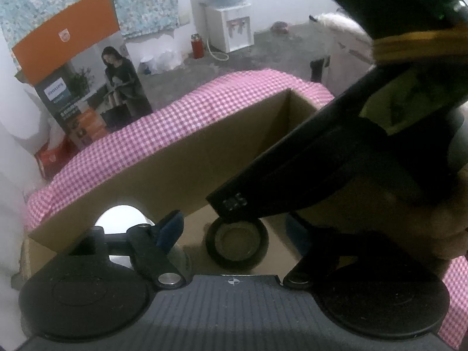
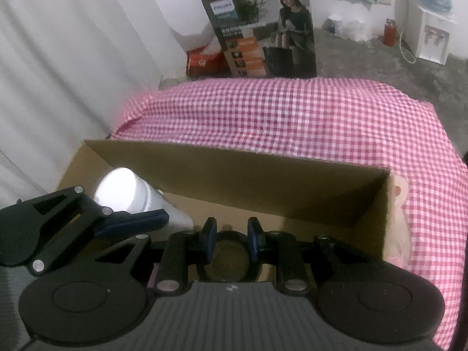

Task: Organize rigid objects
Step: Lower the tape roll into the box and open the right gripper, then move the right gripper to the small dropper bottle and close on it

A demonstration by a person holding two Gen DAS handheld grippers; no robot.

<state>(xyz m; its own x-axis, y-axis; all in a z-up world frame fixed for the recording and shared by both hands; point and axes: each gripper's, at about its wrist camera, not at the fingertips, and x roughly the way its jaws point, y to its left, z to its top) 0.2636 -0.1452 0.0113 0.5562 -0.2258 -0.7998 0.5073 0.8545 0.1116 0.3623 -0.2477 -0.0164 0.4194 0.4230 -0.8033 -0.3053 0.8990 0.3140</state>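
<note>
An open cardboard box (image 1: 163, 172) (image 2: 263, 181) stands on a pink checked cloth (image 2: 292, 117). Inside it a white cup (image 1: 120, 219) (image 2: 122, 190) lies at the left. A black ring with a brown middle (image 1: 237, 244) (image 2: 226, 261) sits in the box's centre. My right gripper (image 2: 231, 238) reaches down into the box, its blue pads close together on either side of the ring's upper rim. In the left wrist view it comes in from the upper right (image 1: 307, 169). My left gripper (image 1: 232, 228) stands open beside the cup with nothing pressed between its fingers (image 1: 171, 228).
A hand (image 1: 438, 222) holds the right gripper. Beyond the cloth's far edge, a tall printed carton (image 2: 263, 29) stands on the concrete floor. Further off are a red flask (image 2: 390, 32) and a white water dispenser (image 2: 433, 38). White curtain (image 2: 73, 73) hangs at the left.
</note>
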